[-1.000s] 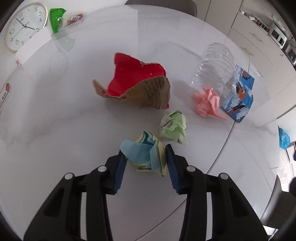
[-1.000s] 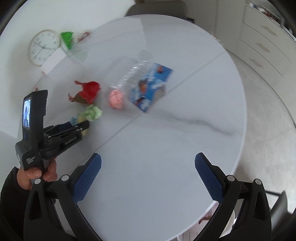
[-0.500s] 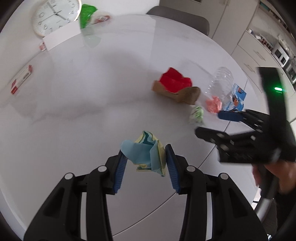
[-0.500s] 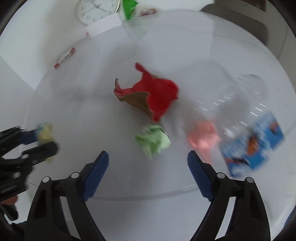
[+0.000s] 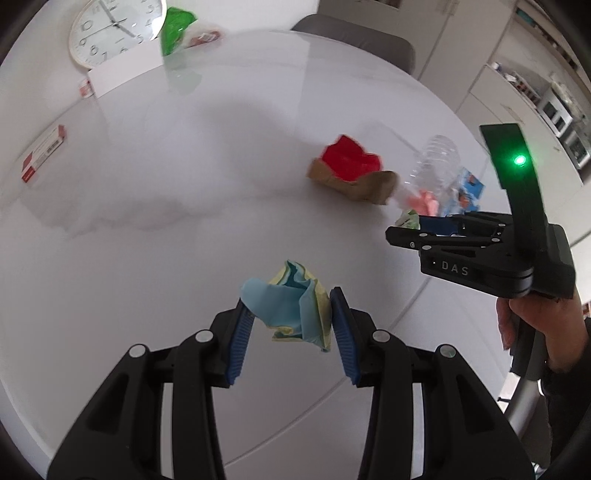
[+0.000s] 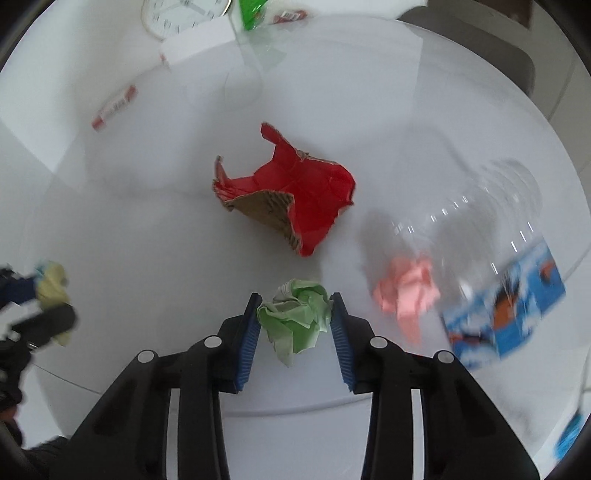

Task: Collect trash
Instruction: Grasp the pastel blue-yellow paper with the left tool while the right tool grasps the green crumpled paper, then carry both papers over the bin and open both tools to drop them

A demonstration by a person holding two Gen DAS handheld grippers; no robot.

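Note:
My left gripper [image 5: 291, 308] is shut on a crumpled blue and yellow paper ball [image 5: 291, 314], held a little above the white round table [image 5: 166, 192]. To its right, my right gripper [image 6: 295, 298] points down at the table. Its jaws are closing on a crumpled green paper ball [image 6: 295, 319], and both blue pads touch the ball's sides. From the left wrist view that green ball [image 5: 408, 219] peeks out at the right gripper's tips [image 5: 417, 229]. A person's hand [image 5: 535, 325] holds the right gripper's handle.
Just beyond the green ball lie a torn red cardboard piece [image 6: 295, 195], a pink paper ball [image 6: 410, 291], a clear plastic bottle [image 6: 491, 199] and a blue printed pack [image 6: 509, 314]. Far back are a wall clock [image 5: 114, 29], a green wrapper [image 5: 177, 26] and a red and white box [image 5: 42, 151].
The right gripper swung over from the table's right half to the green ball and its jaws narrowed around it. The left gripper drew back and up with the blue and yellow ball.

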